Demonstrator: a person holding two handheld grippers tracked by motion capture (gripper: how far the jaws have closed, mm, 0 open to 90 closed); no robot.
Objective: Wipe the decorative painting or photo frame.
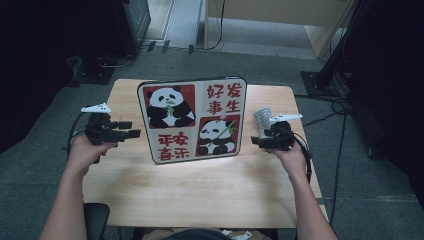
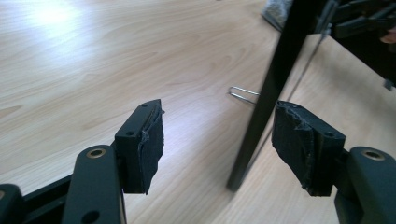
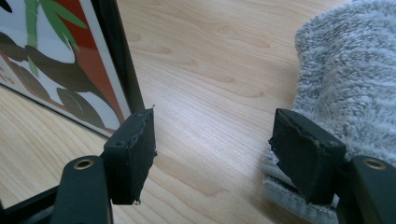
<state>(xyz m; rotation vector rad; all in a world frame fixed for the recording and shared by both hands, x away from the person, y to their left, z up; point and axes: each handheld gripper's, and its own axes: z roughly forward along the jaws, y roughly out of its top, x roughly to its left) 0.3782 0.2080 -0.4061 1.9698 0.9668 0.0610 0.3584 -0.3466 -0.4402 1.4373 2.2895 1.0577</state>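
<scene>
Panda picture frame [image 1: 192, 120] stands upright mid-surface [image 1: 200, 190], propped on a wire stand [image 2: 243, 94] behind. Left gripper [image 1: 131, 129] spread wide, just off the frame's left edge, pads clear of it. Right gripper [image 1: 260, 142] spread, nothing between the jaws, near the frame's right edge. Grey fluffy cloth [image 3: 345, 79] beside the right gripper.

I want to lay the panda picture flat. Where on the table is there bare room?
The widest bare patch is the near half of the table, between the panda picture and the near edge. It is crowded beside the frame: the left gripper on one side, the right gripper and the grey cloth on the other.
</scene>
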